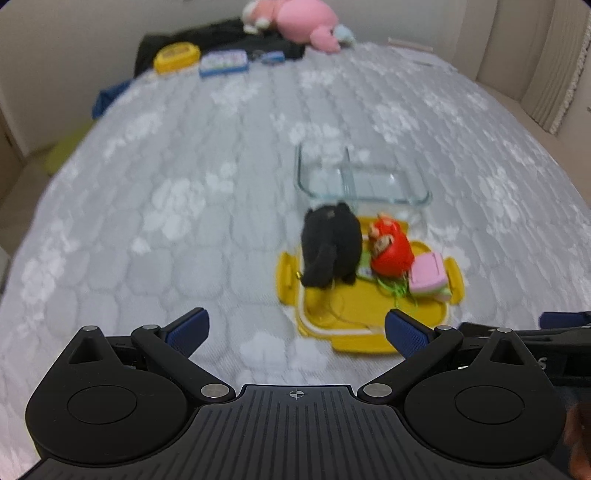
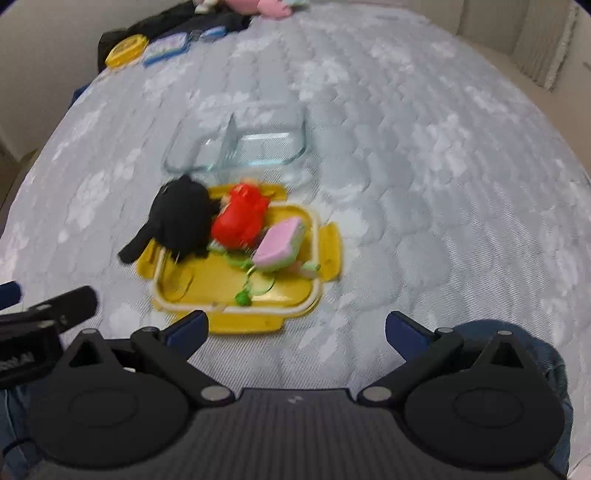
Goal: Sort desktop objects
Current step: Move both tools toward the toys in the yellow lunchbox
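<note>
Grey quilted bedspread with a pale floral pattern is filling both views; both frames are smeared, so fine detail is hard to read.

Hidden or unclear:
- Far-edge clutter is sitting soft and small: pink plush toy, yellow container, blue-rimmed box, dark cloth under them. Plush is getting cut off at the top of the right wrist view.
- Green string is trailing out from under the toys; where it is attached cannot be told.
- Glass container is reading mostly as outline, with a divider inside; contents are not showing.
- Denim-covered leg is poking in at the lower right of the right wrist view, mostly blocked by the gripper body.

Task items:
- Yellow lid with white seal ring and side flaps is lying flat on the bedspread, just in front of the glass container.
- Black plush is sitting on the lid's left part, one limb hanging over the edge.
- Red toy is lying just right of it, touching it.
- Pink and green block is tilting at the lid's right side, close beside the red toy.

Pose:
- Left gripper is hovering low over the bedspread, jaws spread wide, nothing between them, lid's near edge close to the right finger.
- Right gripper is hovering alongside, jaws likewise wide and empty, lid's near edge by its left finger.
- Each gripper is showing at the edge of the other's view.
</note>
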The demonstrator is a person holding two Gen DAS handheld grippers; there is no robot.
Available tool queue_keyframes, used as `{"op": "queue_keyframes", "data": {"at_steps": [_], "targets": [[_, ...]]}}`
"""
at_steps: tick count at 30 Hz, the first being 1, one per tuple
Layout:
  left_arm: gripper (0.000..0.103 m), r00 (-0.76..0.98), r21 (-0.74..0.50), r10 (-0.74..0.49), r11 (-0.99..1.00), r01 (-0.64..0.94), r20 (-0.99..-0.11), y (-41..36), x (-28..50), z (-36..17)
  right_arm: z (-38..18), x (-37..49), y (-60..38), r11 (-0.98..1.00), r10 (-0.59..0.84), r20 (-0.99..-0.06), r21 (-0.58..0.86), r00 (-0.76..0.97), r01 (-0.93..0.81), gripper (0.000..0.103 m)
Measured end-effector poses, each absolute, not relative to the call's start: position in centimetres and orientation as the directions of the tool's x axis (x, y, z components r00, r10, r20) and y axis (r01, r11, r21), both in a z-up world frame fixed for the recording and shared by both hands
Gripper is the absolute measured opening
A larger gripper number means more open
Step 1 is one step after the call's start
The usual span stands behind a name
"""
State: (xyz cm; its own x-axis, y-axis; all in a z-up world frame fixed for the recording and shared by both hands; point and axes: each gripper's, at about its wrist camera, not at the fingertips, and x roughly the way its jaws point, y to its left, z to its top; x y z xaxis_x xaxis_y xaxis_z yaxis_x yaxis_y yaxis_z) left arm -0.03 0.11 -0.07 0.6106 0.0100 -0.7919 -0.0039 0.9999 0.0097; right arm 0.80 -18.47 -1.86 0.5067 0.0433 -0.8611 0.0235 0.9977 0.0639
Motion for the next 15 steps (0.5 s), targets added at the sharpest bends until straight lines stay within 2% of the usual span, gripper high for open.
{"op": "queue_keyframes", "data": {"at_steps": [7, 15], "targets": [[0.103, 0.55, -0.06, -0.028, 0.997, -0.041, -0.835, 1.4, -0.3, -0.9, -2.1, 1.1, -17.6, 0.996, 0.076, -0.901, 0.088, 0.428, 0.007, 0.103], [0.103, 0.504, -0.124, -0.09, 0.992, -0.033, -0.859, 3.1, 0.9, -1.1, -2.4, 1.0, -17.7, 0.995, 0.089, -0.902, 0.102, 0.423, 0.007, 0.103]]}}
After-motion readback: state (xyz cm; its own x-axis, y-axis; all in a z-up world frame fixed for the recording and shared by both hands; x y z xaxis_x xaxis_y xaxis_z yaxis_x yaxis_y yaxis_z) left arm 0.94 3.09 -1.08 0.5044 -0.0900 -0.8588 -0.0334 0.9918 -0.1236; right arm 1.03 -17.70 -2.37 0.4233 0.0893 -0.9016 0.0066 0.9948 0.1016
